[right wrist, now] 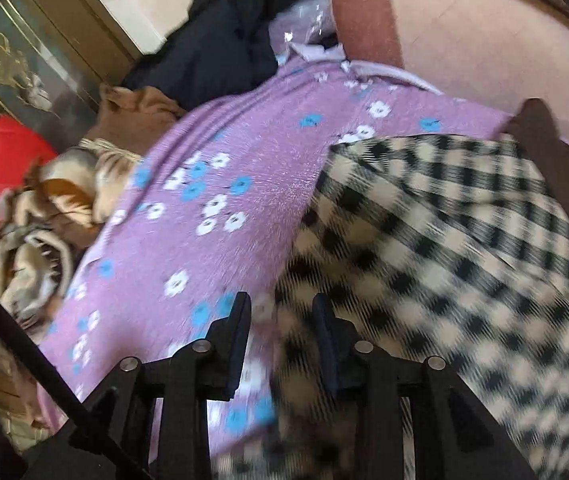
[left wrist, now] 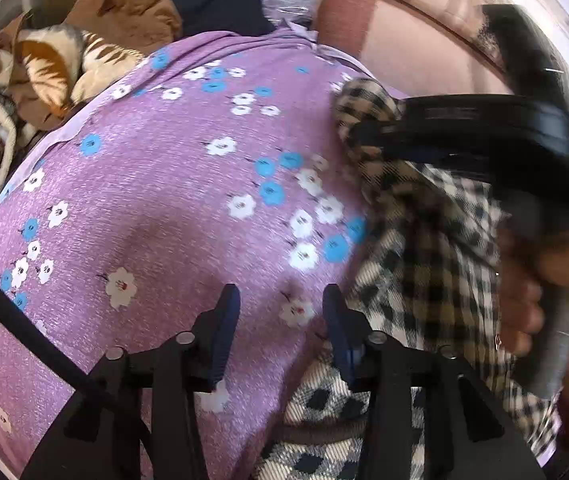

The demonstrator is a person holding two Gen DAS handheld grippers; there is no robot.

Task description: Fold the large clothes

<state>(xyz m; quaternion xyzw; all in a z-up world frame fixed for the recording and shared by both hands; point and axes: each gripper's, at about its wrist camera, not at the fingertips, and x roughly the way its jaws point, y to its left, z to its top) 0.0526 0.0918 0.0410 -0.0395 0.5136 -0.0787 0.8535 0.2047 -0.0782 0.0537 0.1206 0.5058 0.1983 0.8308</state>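
Here the checked black-and-cream garment lies rumpled over the right side of a purple flowered sheet spread on the bed. The left gripper hangs above the sheet at the garment's edge, jaws parted and holding nothing, while the right gripper seems to pinch a bunched fold of the checked cloth. Brown and dark clothes are heaped behind.

checked garment on flowered sheet, right side; blanket heap left
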